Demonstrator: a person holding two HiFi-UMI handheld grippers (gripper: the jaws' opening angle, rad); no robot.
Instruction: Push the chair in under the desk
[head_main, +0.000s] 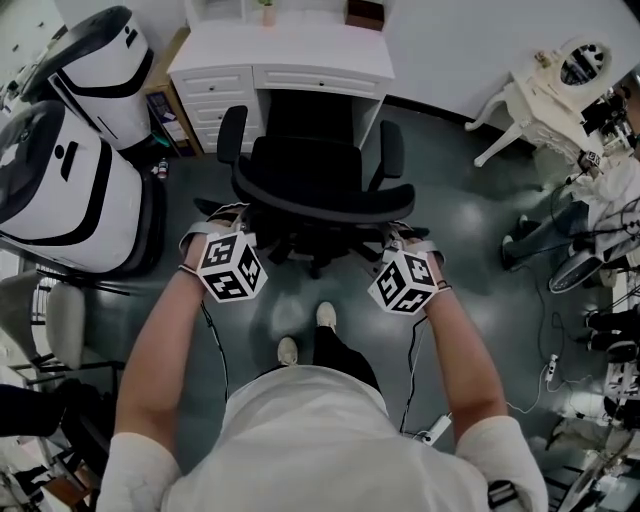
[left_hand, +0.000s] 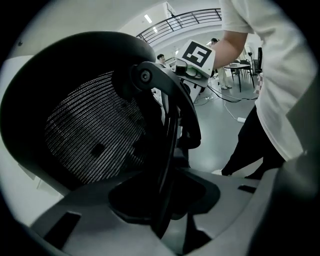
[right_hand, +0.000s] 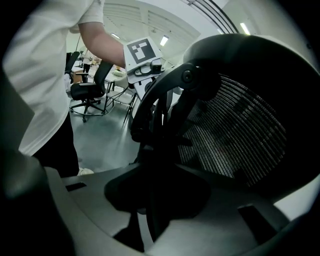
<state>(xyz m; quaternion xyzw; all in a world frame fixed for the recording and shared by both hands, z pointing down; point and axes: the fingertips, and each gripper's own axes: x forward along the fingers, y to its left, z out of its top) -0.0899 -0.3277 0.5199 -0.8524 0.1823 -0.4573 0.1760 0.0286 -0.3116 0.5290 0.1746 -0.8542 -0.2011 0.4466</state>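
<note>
The kneehole (head_main: 310, 112) of the desk (head_main: 290, 50) lies open beyond the chair (head_main: 315, 185); white machines (head_main: 60, 190) stand close at left.

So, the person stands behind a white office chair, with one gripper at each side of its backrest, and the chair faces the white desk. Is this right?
Not quite. The chair is black, not white, as the head view shows. The rest holds: the left gripper and the right gripper are at each side of its backrest, and it faces the white desk.
</note>
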